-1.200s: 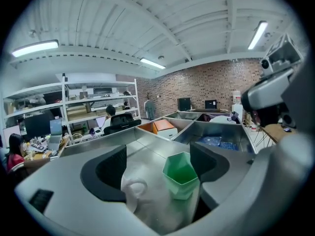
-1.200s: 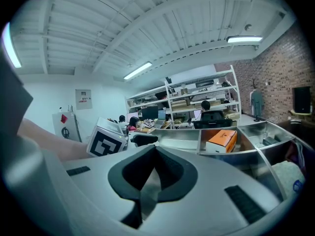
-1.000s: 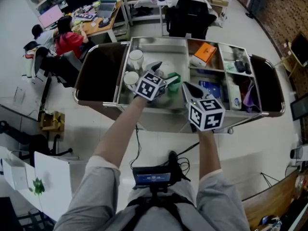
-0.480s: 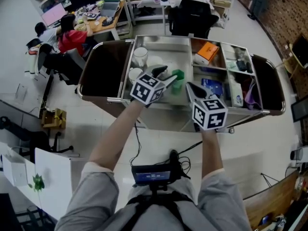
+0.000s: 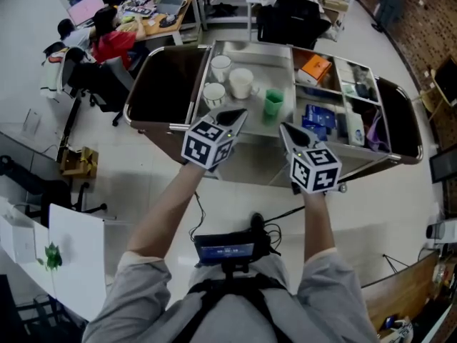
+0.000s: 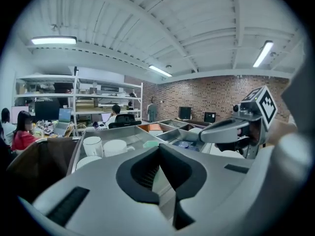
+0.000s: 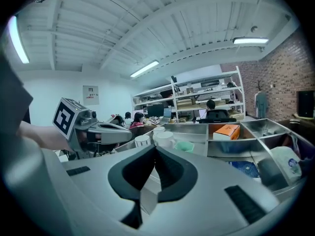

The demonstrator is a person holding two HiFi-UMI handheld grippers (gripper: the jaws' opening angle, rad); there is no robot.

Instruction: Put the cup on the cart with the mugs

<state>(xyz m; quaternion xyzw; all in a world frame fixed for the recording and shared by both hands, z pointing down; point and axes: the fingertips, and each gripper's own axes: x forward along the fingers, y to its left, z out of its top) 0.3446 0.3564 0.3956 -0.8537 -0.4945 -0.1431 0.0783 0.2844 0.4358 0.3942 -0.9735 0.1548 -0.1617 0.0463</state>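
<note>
The green cup (image 5: 273, 103) stands upright in the cart's (image 5: 250, 156) steel tray, just right of three white mugs (image 5: 240, 83). My left gripper (image 5: 238, 113) hovers over the tray's front part, short of the cup and apart from it. Its jaws have just been closing and are shut with nothing between them (image 6: 158, 149). My right gripper (image 5: 282, 126) is level with it to the right, also shut and empty (image 7: 154, 150). The left gripper view shows the mugs (image 6: 92, 145) and the cup (image 6: 150, 143) ahead. The right gripper view shows the cup (image 7: 184, 145) beside the mugs (image 7: 163, 138).
The cart's right compartments hold an orange box (image 5: 315, 68), blue packs (image 5: 314, 116) and small items. Dark flaps (image 5: 161, 84) hang out at both ends of the cart. People sit at desks (image 5: 114, 38) behind the cart, and a black chair (image 5: 289, 21) stands at its far side.
Both grippers have pulled back from the tray toward me. The left one was open beside the green cup and is now shut and clear of it; the cup stays standing by the mugs.
</note>
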